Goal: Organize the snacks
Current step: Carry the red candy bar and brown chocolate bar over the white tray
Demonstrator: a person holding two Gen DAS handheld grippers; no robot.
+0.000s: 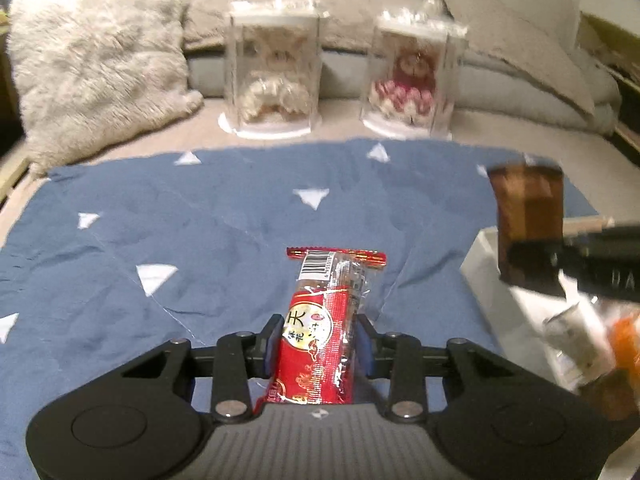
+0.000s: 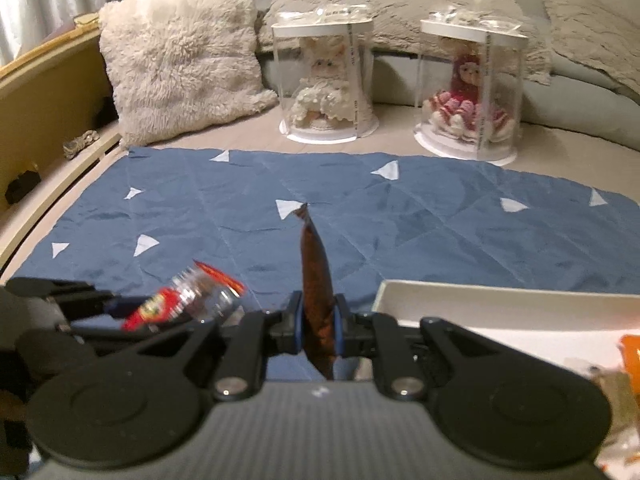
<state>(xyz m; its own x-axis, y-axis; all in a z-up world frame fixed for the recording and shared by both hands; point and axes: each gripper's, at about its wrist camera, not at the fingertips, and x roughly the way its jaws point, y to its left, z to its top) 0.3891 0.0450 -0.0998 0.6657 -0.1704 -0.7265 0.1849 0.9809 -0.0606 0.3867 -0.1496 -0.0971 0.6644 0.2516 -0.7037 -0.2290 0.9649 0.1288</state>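
My left gripper (image 1: 319,344) is shut on a red snack packet (image 1: 324,336) with a barcode end, held just above the blue cloth (image 1: 200,248). The same red snack packet (image 2: 176,304) shows blurred at the lower left of the right wrist view. My right gripper (image 2: 318,326) is shut on a thin brown snack packet (image 2: 316,280), held edge-on and upright. That brown snack packet (image 1: 528,224) appears at the right of the left wrist view, over the white box (image 1: 488,272). The white box (image 2: 500,304) holds several blurred snacks, one of them orange.
Two clear domes with dolls stand behind the cloth: a cream one (image 2: 324,84) and a pink one (image 2: 468,92). A fluffy white cushion (image 2: 180,56) lies at the back left. Grey pillows (image 2: 392,0) line the back. A wooden bed rail (image 2: 44,92) runs along the left.
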